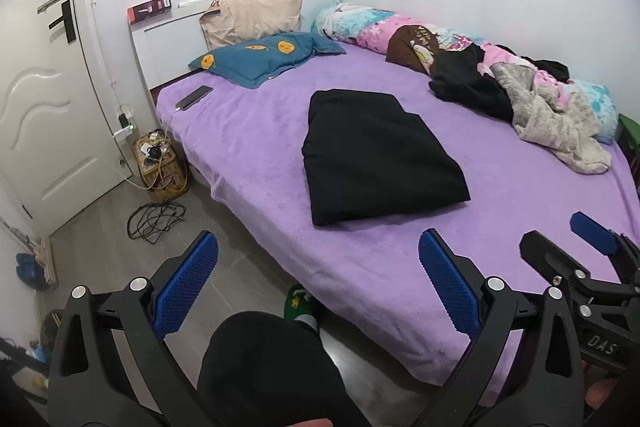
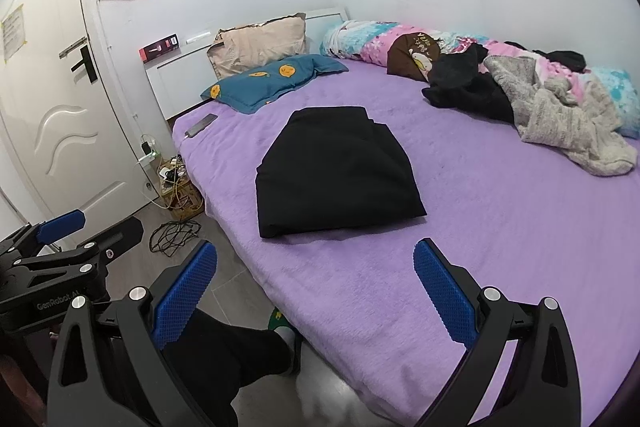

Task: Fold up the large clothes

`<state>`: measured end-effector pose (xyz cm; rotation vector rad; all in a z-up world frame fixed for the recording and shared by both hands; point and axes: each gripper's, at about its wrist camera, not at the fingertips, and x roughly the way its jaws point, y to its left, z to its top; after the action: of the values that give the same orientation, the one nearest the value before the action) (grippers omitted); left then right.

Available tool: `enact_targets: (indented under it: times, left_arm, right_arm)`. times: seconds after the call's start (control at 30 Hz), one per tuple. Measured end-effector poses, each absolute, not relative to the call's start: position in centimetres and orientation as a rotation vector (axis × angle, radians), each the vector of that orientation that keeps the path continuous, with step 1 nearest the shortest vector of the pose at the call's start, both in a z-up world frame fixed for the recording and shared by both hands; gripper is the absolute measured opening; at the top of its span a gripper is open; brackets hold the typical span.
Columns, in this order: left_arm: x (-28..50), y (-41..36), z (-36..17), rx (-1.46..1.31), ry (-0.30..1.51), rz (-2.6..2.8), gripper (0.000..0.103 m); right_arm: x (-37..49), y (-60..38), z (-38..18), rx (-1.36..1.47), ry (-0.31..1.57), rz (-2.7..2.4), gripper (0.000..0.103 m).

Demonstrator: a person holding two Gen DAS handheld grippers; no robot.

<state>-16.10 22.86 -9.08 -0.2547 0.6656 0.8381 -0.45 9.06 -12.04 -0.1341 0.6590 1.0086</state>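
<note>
A black garment [image 1: 376, 157] [image 2: 336, 171] lies folded into a flat rectangle in the middle of the purple bed [image 1: 248, 131] [image 2: 500, 227]. My left gripper [image 1: 318, 283] hangs open over the bed's near edge, short of the garment, with nothing between its blue pads. My right gripper [image 2: 314, 291] is open too, also held back from the garment and empty. Each gripper shows at the side of the other's view: the right gripper [image 1: 560, 247] and the left gripper [image 2: 92, 223]. A heap of unfolded black and grey clothes [image 1: 520, 99] [image 2: 540, 107] lies at the far right.
A blue pillow [image 1: 264, 59] and a beige pillow [image 1: 252, 17] sit at the headboard, a phone [image 1: 194, 97] beside them. A patterned rolled quilt [image 1: 400, 27] lines the wall. A basket with chargers [image 1: 160, 167] and loose cables [image 1: 156, 221] are on the floor. The person's leg [image 1: 264, 367] stands by the bed.
</note>
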Motion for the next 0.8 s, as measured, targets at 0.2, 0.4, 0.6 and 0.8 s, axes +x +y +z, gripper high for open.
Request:
enact_targets:
  times: [0.2,0.4,0.6,0.8]
  left_arm:
    - [-15.95,22.7,-9.08,-0.255,0.662,0.834,0.097]
    - [-15.82,22.3,-8.93,-0.238,0.659,0.839,0.097]
    - [-15.95,22.02,-8.84,-0.229,0.655,0.836,0.097]
    - [-16.12,22.07,-8.69,-0.232,0.65,0.834,0.097]
  right_arm:
    - [-0.54,9.02,-11.97,-0.137,0.656,1.01,0.097]
    - [-0.59,8.95,-11.96,-0.141,0.657,1.013,0.097]
    - [-0.56,8.89,-11.92,-0.146,0.662,1.012,0.097]
    - [-0.65,8.77,-11.87,-0.147,0.656,1.012,0.097]
